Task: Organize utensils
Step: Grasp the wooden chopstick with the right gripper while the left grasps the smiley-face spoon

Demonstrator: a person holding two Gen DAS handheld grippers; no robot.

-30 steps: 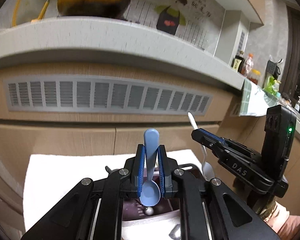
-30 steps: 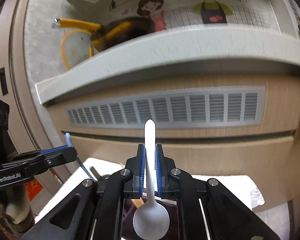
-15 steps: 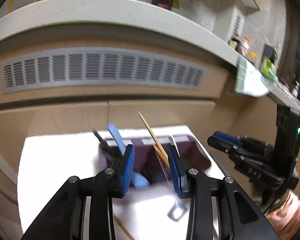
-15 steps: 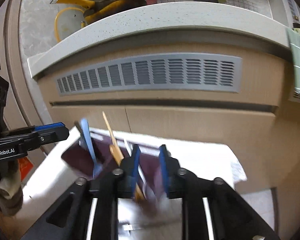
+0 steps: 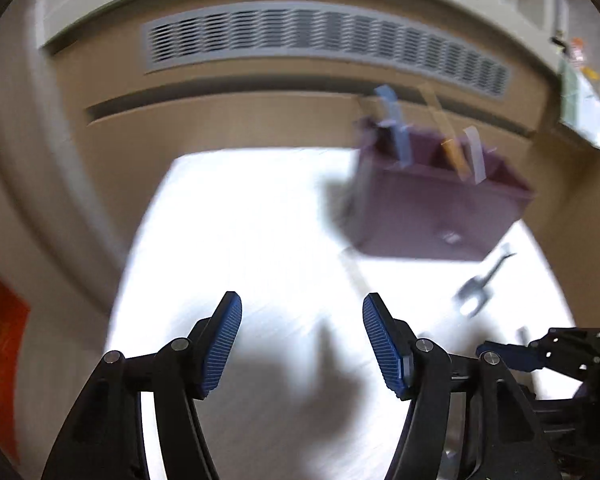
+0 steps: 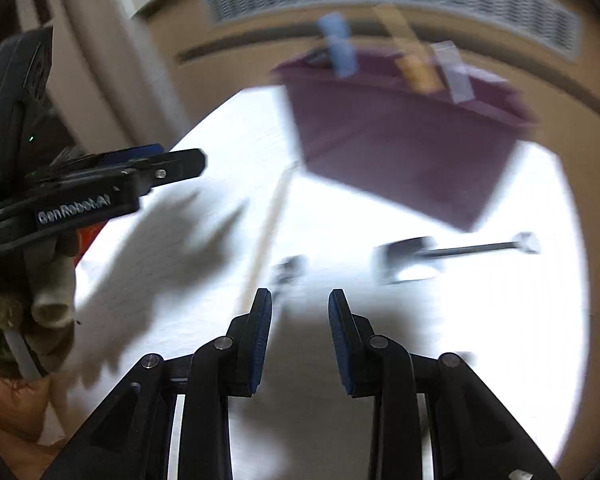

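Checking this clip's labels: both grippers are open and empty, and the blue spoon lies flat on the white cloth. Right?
Not quite. Both wrist views show the blue spoon standing in the purple holder, not on the cloth. The left gripper and right gripper are open and empty.

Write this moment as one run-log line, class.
left gripper: open, empty, jaws just opening | right gripper: open, empty | purple caddy: holds blue spoon | metal utensil: on white cloth

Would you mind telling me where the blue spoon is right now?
The blue spoon stands handle-up in the left end of the purple utensil holder on the white cloth; in the left wrist view it shows at upper right, left of the wooden utensil.
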